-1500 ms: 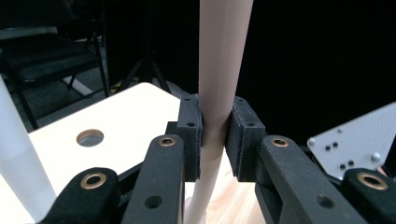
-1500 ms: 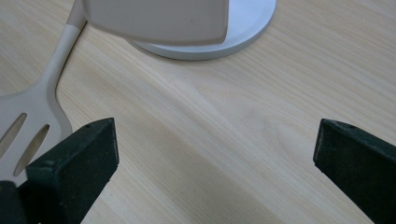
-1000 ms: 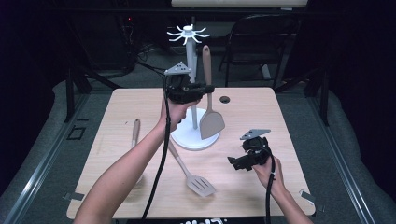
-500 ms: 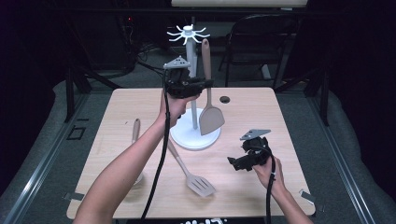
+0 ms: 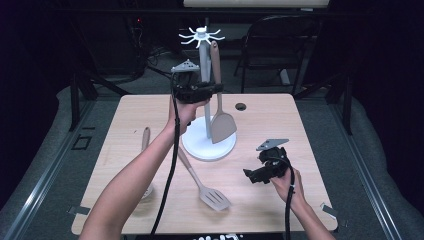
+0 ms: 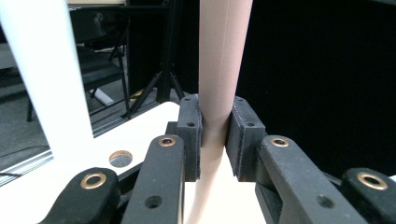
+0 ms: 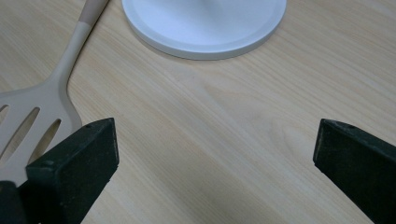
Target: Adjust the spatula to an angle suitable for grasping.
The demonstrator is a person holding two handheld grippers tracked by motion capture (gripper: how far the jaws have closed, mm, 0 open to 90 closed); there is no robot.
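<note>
Held utensil: solid turner (image 5: 221, 125), beige, upright, blade down; its handle runs up beside the white post to the hook crown.
Position of turner: raised above the white round base, blade hanging just over the base's right part; contact with a hook cannot be told.
Left gripper (image 5: 216, 89): jaws clenched on the turner's handle, both pads (image 6: 191, 135) pressing its sides in the left gripper view; held high, level with the post's middle.
Stand (image 5: 208, 147): white utensil stand at the table's middle; post upright, spoked hook ring on top.
Right gripper (image 5: 250, 176): low over the table to the right of the stand's base; jaws released, standing wide apart with bare wood between them in the right gripper view.
Slotted turner (image 5: 214, 197): lying flat on the table, in front of the stand, handle pointing toward the base.
Other utensil (image 5: 145, 140): wooden-handled, lying left of the stand, partly hidden by the left forearm.
Table (image 5: 280, 120): light wood, small round hole near the far edge.
</note>
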